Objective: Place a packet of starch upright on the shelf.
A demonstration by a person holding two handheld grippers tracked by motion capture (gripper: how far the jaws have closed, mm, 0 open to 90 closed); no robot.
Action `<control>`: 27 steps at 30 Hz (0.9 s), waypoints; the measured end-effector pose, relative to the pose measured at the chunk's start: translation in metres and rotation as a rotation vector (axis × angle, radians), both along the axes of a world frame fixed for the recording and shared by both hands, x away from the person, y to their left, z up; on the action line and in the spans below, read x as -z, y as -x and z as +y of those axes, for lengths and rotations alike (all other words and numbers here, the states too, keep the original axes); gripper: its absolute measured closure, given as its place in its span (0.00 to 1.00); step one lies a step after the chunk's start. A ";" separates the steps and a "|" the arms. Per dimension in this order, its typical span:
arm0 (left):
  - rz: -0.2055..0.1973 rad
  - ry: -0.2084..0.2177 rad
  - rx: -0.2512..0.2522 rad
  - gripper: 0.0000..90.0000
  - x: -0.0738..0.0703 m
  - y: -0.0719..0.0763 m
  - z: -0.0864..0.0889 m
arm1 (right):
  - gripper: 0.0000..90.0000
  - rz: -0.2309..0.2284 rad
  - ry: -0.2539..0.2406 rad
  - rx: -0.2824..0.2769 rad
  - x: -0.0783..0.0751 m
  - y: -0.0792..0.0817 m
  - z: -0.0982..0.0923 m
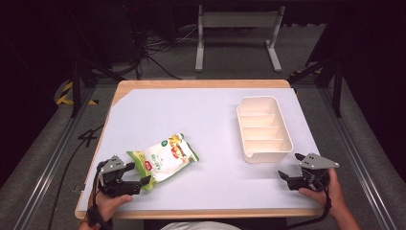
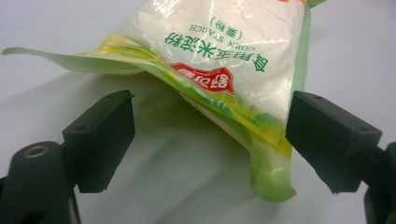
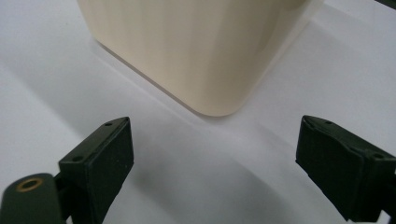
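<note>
Left claw [image 2: 208, 140] gapes wide around corn starch bag [image 2: 219, 60] corner, gripping nothing; right claw [image 3: 212, 163] wide, empty.

white sheet [image 1: 201, 120] covers most of the wooden tabletop [image 1: 201, 83], wood bare at far edge & far-left corner; bag of corn starch [image 1: 163, 160] lies flat near front-left, green/yellow print w/ red logo; cream plastic tray [image 1: 264, 128] w/ four compartments sits right of centre, well apart from bag; behind table: grey metal stand [image 1: 238, 33], tangle of black cables [image 1: 158, 48] on grey floor, yellow-black tape [image 1: 64, 96] at left
</note>
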State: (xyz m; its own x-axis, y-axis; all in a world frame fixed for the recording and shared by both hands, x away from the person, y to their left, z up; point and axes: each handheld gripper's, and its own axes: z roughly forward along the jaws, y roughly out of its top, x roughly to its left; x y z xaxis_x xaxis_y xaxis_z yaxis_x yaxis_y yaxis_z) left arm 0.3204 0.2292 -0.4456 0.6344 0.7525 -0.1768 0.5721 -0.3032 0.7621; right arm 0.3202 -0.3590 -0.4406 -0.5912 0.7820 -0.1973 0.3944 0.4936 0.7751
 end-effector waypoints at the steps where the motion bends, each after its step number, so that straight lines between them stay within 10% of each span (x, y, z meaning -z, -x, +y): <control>1: 0.008 -0.001 0.003 0.18 0.000 -0.001 -0.001 | 0.12 0.000 0.002 0.001 0.000 0.000 0.000; 15: 0.094 -0.008 0.006 0.27 0.004 -0.028 -0.018 | 0.12 -0.002 0.007 -0.007 -0.001 0.001 0.003; 21: 0.170 0.078 -0.005 0.31 0.004 -0.054 -0.022 | 0.12 -0.010 0.006 -0.009 -0.002 0.002 0.003; 27: 0.140 0.100 0.023 0.70 -0.002 -0.077 -0.025 | 0.13 -0.009 0.007 -0.014 -0.001 0.001 0.003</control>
